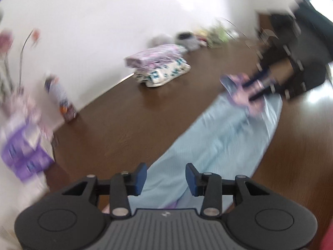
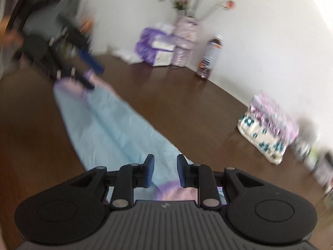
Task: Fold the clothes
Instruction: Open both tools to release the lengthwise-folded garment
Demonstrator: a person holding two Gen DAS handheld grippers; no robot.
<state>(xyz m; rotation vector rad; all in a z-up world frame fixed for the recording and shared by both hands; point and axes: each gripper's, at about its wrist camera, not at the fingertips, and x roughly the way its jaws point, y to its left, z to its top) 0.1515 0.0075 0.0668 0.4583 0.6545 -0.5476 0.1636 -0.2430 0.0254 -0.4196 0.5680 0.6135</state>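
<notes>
- A long light-blue garment lies stretched flat on the dark wooden table, reaching from one gripper across to the other.
- The left gripper hangs over one end of the garment with its blue pads spread apart and nothing between them; a sliver of lilac lining shows just under it.
- The right gripper sits over the other end of the garment, pads parted with a gap between them, above a lilac and pink edge of the fabric. From the left wrist view that end looks bunched around its fingers, but the blur is too heavy to tell if it grips.
- Bare table runs along both long sides of the garment, so there is free wood on either side.
- Beyond the garment, toward the white wall, sits a stack of folded clothes, well apart from it.
- Further along the wall from the garment stand a bottle, a purple and white box and a vase of pink flowers, all near the table's back edge.
- The bottle's label and the box's print are too smeared to read.
</notes>
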